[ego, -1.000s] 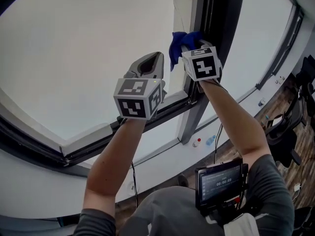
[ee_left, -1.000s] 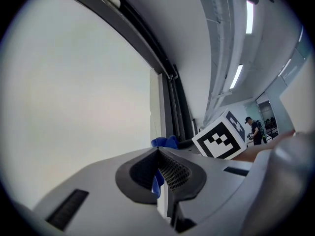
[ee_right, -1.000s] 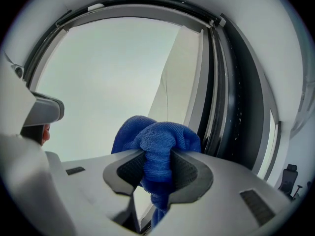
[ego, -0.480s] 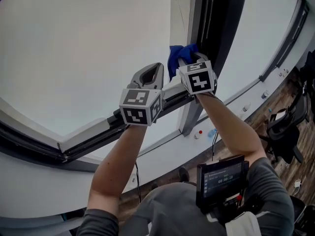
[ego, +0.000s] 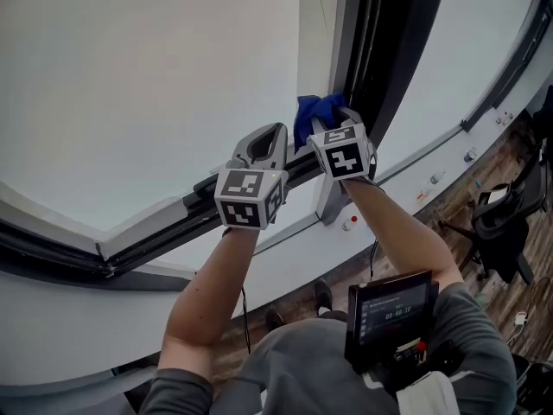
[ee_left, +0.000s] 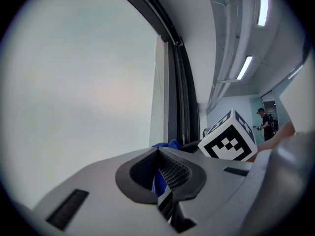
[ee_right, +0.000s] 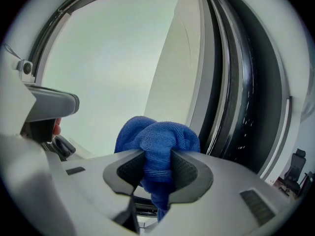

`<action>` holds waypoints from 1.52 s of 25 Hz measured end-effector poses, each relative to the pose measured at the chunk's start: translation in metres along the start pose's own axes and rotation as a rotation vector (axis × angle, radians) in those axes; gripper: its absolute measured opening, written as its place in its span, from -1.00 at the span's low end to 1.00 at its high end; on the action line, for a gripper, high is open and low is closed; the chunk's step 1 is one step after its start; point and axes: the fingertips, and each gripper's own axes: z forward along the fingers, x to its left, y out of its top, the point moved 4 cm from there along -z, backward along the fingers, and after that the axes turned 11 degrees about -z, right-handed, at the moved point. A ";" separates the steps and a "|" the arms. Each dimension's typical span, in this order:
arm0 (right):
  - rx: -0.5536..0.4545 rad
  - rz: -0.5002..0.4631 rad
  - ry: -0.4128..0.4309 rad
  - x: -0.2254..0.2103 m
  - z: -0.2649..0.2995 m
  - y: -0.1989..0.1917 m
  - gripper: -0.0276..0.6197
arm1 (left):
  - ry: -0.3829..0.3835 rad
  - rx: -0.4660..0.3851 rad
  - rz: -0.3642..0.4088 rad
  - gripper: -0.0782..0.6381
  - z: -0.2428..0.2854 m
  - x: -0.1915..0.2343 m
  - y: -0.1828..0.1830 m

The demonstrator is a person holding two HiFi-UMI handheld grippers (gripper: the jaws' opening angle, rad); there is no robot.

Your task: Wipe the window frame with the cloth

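Holding the blue cloth (ee_right: pixel 156 132) clamped in my right claw (ee_right: pixel 157 157) at the dark window frame (ego: pixel 367 50), with my left claw (ee_left: pixel 158 150) closed on nothing just beside it, I judge the bunched cloth could snag in the frame's channel and tug loose.

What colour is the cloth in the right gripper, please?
Blue; the cloth shows best in the right gripper view.

Right gripper (ego: pixel 333 121): raised against the dark upright of the window frame (ego: pixel 384 50), with the blue cloth (ego: pixel 309 111) bunched at its tip and touching the frame
Left gripper (ego: pixel 263 141): just left of the cloth, over the lower rail
Chest: mounted screen (ego: pixel 389 311), lit
Floor (ego: pixel 449 206): wood planks, office chair (ego: pixel 497 223) at right
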 end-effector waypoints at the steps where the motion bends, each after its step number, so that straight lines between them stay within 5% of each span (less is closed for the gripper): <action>1: 0.012 0.001 0.005 0.003 0.003 -0.007 -0.48 | 0.001 0.005 -0.002 -0.76 0.001 0.001 -0.005; 12: 0.063 -0.008 0.039 0.022 0.024 -0.052 -0.48 | 0.017 0.058 -0.055 -0.76 0.003 0.012 -0.050; 29: -0.067 0.095 0.040 0.030 -0.062 -0.024 -0.47 | 0.064 0.002 -0.052 -0.76 -0.062 -0.002 -0.030; 38: 0.005 0.114 0.083 0.026 -0.019 -0.053 -0.47 | 0.091 0.057 -0.051 -0.76 -0.043 0.006 -0.057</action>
